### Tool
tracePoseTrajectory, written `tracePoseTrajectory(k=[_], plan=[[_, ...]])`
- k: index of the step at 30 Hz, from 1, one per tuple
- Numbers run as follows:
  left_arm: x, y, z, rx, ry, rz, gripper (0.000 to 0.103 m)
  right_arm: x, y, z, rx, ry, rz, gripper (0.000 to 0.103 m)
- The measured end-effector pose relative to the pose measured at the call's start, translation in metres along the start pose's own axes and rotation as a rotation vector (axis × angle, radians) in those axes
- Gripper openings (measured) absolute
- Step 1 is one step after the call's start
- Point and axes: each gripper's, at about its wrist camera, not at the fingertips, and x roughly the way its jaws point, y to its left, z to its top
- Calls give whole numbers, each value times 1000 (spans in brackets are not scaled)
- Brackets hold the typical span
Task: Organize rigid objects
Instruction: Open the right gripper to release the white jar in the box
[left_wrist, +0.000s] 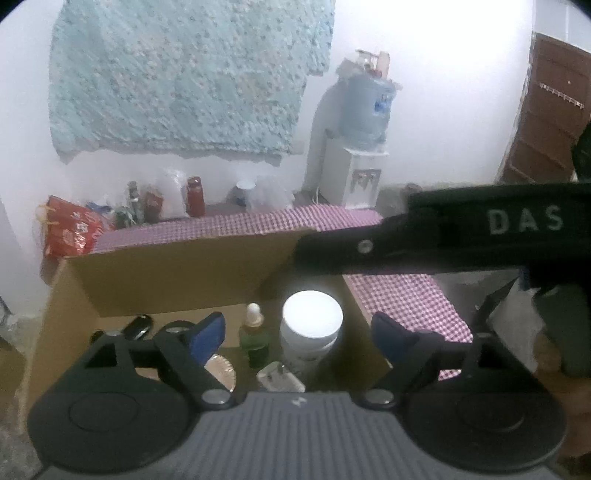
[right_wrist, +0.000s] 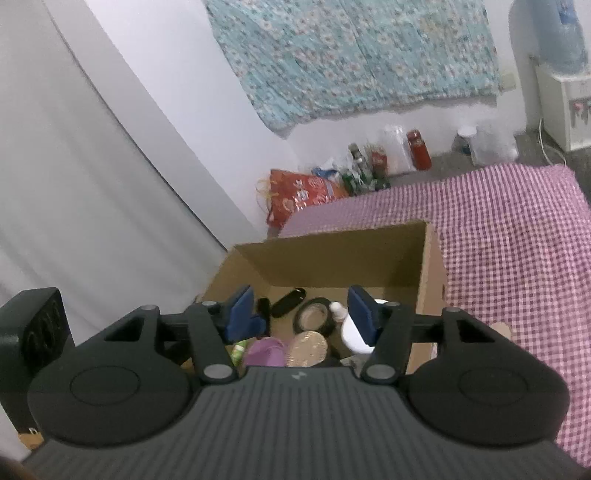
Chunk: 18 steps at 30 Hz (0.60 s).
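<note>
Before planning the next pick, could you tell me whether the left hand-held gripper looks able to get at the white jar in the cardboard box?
Probably yes: the left hand-held gripper is open above the white jar, with nothing covering its lid.

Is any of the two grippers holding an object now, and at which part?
Nothing is held: the left gripper and right gripper are both open above the cardboard box.

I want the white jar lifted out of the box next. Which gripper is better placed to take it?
Left, probably. The left gripper is open wide with the white jar framed between its fingers in the box. The right gripper is narrower, and its finger hides most of the jar.
</note>
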Motion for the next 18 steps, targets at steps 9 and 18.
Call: tracePoseTrajectory(k=[9,18], plan=[[-61,20,-14,-29,-68,65,97,-51,58,-24,-75,-106,-21,71],[-93,62,-39,-111,-76,139,103,-80,109,-56,-148,-203,-107,100]])
